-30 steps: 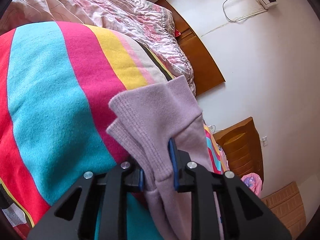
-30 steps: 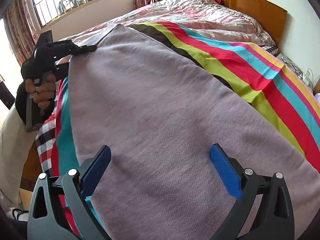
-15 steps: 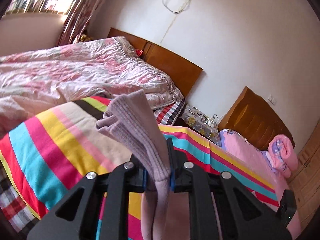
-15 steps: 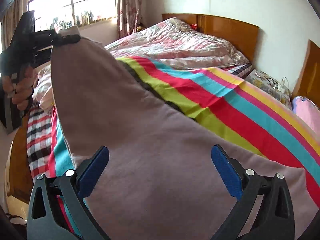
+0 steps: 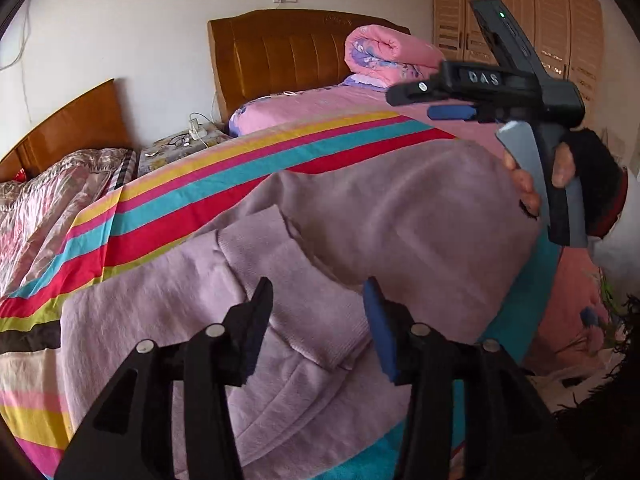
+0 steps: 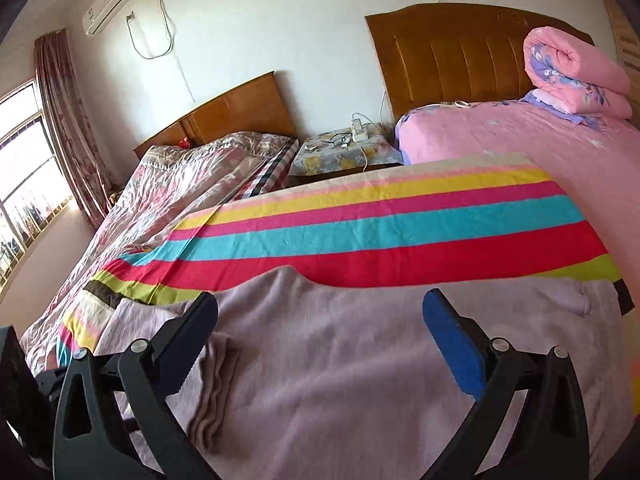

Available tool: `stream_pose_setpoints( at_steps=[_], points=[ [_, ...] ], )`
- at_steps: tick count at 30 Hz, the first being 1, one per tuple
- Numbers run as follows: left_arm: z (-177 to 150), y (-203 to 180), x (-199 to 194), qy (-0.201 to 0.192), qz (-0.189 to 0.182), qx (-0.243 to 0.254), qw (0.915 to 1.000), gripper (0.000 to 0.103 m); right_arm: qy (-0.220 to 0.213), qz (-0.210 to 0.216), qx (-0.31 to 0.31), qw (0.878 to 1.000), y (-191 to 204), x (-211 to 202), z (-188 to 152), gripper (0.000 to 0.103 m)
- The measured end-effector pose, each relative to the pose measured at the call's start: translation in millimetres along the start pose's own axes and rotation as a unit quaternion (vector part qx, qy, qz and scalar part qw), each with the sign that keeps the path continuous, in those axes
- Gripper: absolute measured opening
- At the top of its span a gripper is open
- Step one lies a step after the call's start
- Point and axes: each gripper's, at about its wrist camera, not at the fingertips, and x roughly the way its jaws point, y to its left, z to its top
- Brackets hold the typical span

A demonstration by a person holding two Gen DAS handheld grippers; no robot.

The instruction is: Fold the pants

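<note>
The soft lilac knitted pants (image 5: 400, 216) are lying spread on the rainbow-striped woven blanket (image 6: 380, 232) covering the bed, with one ribbed cuff end (image 5: 292, 280) laid back over the rest of the cloth, so a first fold is judged to be already set down. The step in hand appears to be the release after that fold. The left gripper (image 5: 316, 320) is being held just above the doubled cuff with its jaws parted and nothing between them. The right gripper (image 6: 320, 336) is being held over the flat middle of the pants, jaws spread wide and likewise empty; in the left wrist view it is seen raised at the far side of the garment, gripped by a hand in a dark fingerless glove (image 5: 576, 184).

The next move is judged to call for fresh grasps on the folded edge or the opposite end, both layers being pinched together, so that the cloth is being carried over evenly without the loose cuff sliding off.

No containers are being shown; a rolled pink floral quilt (image 6: 576, 72) is resting on the pink-sheeted neighbouring bed (image 6: 520, 140).
</note>
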Motion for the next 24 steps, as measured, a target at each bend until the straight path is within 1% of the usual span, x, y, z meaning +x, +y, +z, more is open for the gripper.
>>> stream_pose_setpoints(
  at_steps=[1,2,4,6,8,10,11,13,14,16,17,19,22,24],
  points=[
    [-2.1,12.8,-7.7,-0.012,0.021,-0.019,0.9995,0.074,0.016,0.011,-0.009,1.0,7.7,4.2,-10.6,0.099],
    [-4.5,27.4,-15.4,-0.017,0.045,-0.039,0.9981,0.077,0.033,0.025,-0.017,0.999,15.5,9.8,-19.4,0.099],
    [-12.5,63.5,-28.5,-0.013,0.088,-0.081,0.9928,0.081,0.071,0.066,-0.028,0.995,33.3,18.2,-40.8,0.099],
    [-23.7,92.4,-35.6,0.0,0.143,-0.115,0.983,0.084,0.109,0.107,-0.034,0.988,56.0,23.2,-64.6,0.097],
    [-37.1,114.7,-37.5,0.021,0.179,-0.136,0.9741,0.084,0.146,0.141,-0.039,0.978,72.9,29.2,-81.6,0.087],
    [-48.9,124.6,-35.9,0.037,0.2,-0.143,0.9685,0.084,0.18,0.156,-0.041,0.97,85.1,34.2,-94.8,0.082],
    [-53.4,127.3,-33.5,0.043,0.207,-0.141,0.9672,0.084,0.195,0.155,-0.038,0.968,87.3,37.0,-100.4,0.079],
    [-60.5,127.0,-27.2,0.054,0.214,-0.133,0.9661,0.084,0.216,0.152,-0.028,0.964,87.7,40.3,-107.8,0.076],
    [-63.8,125.7,-24.2,0.059,0.215,-0.131,0.9659,0.084,0.215,0.151,-0.026,0.965,88.5,40.1,-108.8,0.076],
    [-67.6,120.4,-16.9,0.065,0.208,-0.123,0.9683,0.084,0.222,0.146,-0.027,0.964,92.4,41.6,-107.4,0.075],
    [-68.7,119.4,-13.5,0.064,0.21,-0.115,0.9687,0.085,0.225,0.148,-0.024,0.963,94.8,42.7,-106.2,0.074],
    [-70.3,118.9,-10.0,0.06,0.215,-0.104,0.9694,0.088,0.234,0.168,-0.021,0.957,99.5,48.9,-102.4,0.072],
    [-73.6,123.3,-9.6,0.054,0.207,-0.112,0.9704,0.089,0.243,0.176,-0.012,0.954,105.2,63.3,-98.4,0.072],
    [-76.5,123.5,-11.9,0.051,0.203,-0.115,0.9712,0.09,0.239,0.186,0.01,0.953,102.4,70.1,-94.4,0.071]
  ],
)
